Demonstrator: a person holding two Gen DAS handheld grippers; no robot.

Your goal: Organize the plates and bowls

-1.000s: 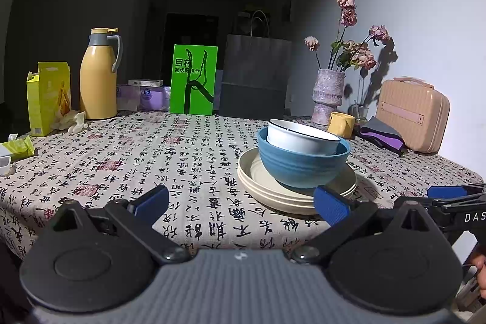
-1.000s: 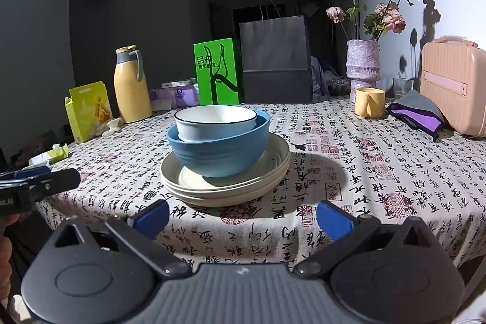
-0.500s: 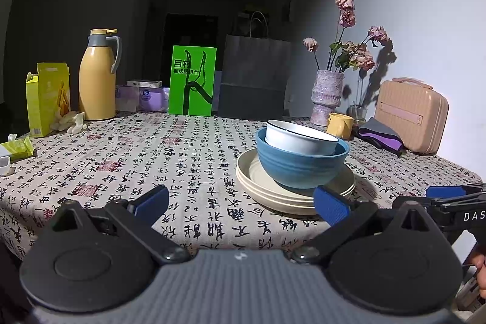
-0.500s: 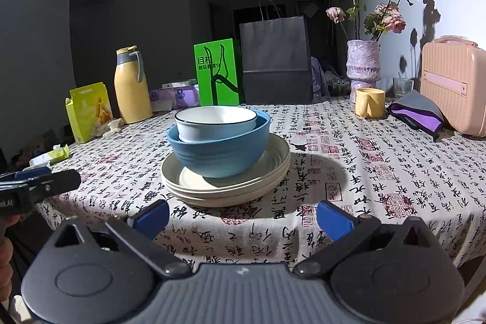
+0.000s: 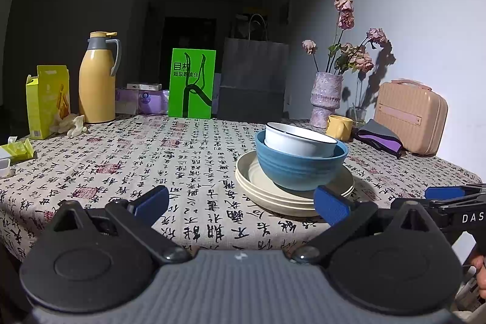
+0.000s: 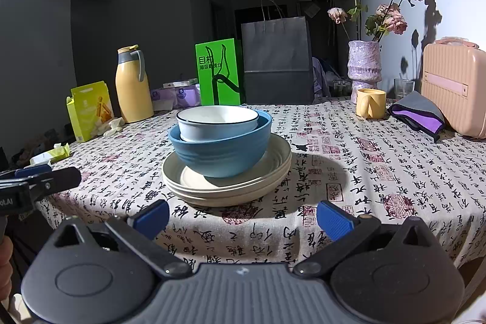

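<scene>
A white bowl [image 6: 217, 119] sits nested in a blue bowl [image 6: 221, 152], which stands on a stack of cream plates [image 6: 227, 187] on the patterned tablecloth. The same stack shows in the left wrist view: white bowl [image 5: 299, 138], blue bowl [image 5: 299, 169], plates [image 5: 273, 193]. My left gripper [image 5: 241, 205] is open and empty, held at the table's front edge, left of the stack. My right gripper [image 6: 243, 217] is open and empty, in front of the stack. Each gripper's tips show at the edge of the other's view.
At the back stand a yellow thermos [image 6: 133, 85], a yellow-green carton [image 6: 89, 110], a green box [image 6: 218, 72], a dark paper bag [image 6: 278, 61] and a vase of dried roses [image 6: 364, 69]. A yellow mug [image 6: 370, 103], a folded cloth [image 6: 420, 114] and a pink case [image 6: 455, 84] stand right.
Nearly nothing has changed: both grippers stay open and almost still, with only a slight drift of the left view.
</scene>
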